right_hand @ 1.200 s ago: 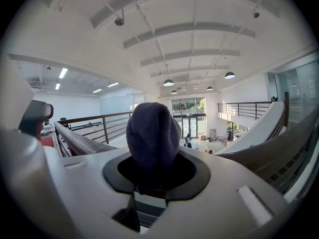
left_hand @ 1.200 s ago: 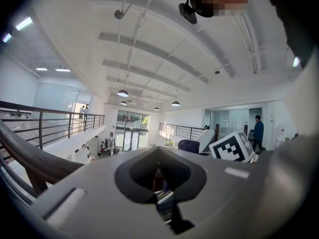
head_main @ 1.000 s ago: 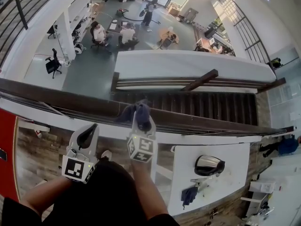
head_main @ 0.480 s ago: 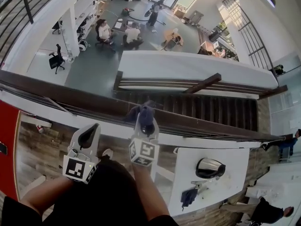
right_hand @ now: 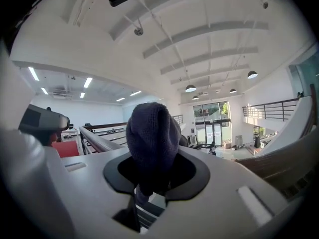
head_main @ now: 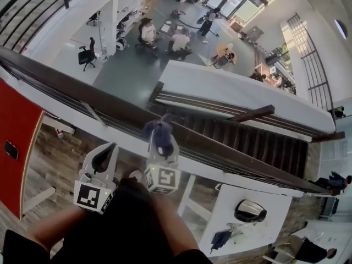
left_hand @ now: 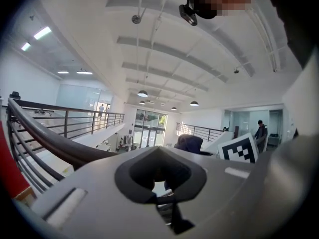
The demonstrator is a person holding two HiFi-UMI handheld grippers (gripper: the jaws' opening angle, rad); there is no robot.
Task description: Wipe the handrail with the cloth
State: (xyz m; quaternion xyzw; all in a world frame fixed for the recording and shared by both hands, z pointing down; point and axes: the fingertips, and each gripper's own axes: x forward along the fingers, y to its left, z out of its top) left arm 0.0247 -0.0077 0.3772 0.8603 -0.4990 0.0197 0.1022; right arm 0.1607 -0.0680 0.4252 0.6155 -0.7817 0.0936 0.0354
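1. Count: one dark brown wooden handrail (head_main: 82,92), crossing the head view from upper left to lower right; one dark blue bunched cloth (head_main: 158,131); two grey tongs, each with a marker cube (head_main: 161,177); one white bench (head_main: 280,202) far below at lower right.
2. Arm pose: both forearms reaching forward from the bottom edge of the head view, side by side. The left tongs (head_main: 104,158) held short of the handrail and apart from it. The right tongs (head_main: 159,146) further forward, tip at the near edge of the handrail.
3. State of the left tongs: jaws clenched together, nothing held. Only the hall beyond seen through the hollow in the left gripper view.
4. State of the right tongs: clenched on the cloth, which stands up out of the hollow between the jaws in the right gripper view.
5. Cloth position: at the tip of the right tongs, over the top of the handrail in the head view. Actual contact with the wood not confirmable from any view.
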